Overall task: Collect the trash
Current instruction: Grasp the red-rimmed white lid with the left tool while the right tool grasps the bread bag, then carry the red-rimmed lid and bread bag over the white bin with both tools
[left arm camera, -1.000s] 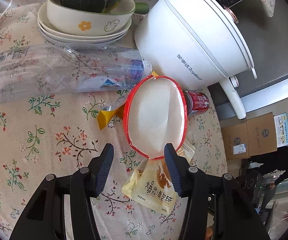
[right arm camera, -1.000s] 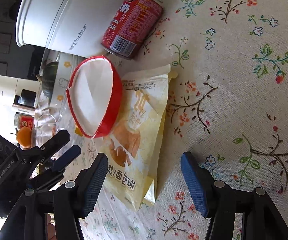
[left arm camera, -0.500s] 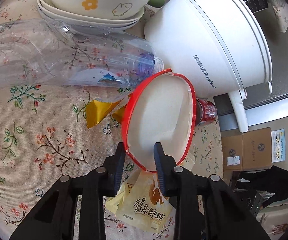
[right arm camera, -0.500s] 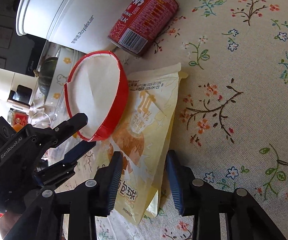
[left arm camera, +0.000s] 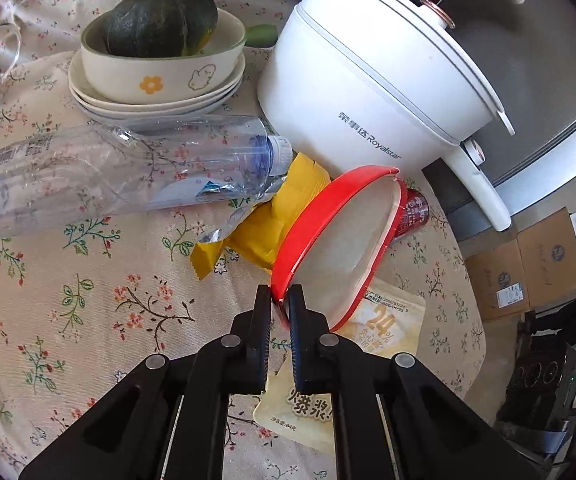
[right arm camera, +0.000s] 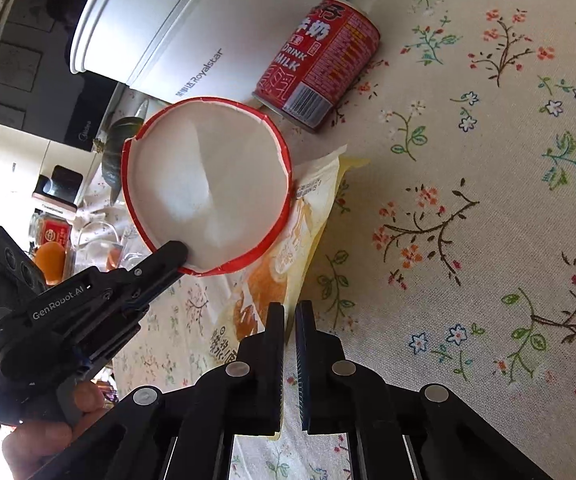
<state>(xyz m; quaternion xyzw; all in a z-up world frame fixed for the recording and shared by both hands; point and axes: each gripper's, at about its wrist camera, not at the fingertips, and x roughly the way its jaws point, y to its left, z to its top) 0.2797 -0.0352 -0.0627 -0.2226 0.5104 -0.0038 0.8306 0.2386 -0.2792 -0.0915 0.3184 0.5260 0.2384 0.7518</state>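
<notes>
On the bench, a squash is held in a bowl stacked on plates. A red lid is clamped by its rim in the left tool, just closed, and is tilted above a wrapper. That wrapper's edge is pinched in the right tool, also just closed. A can is seen beside a pot, and a crushed bottle lies near. A yellow packet is partly hidden.

Home kitchen: floral tablecloth, white electric pot, stacked dishes, squash.
</notes>
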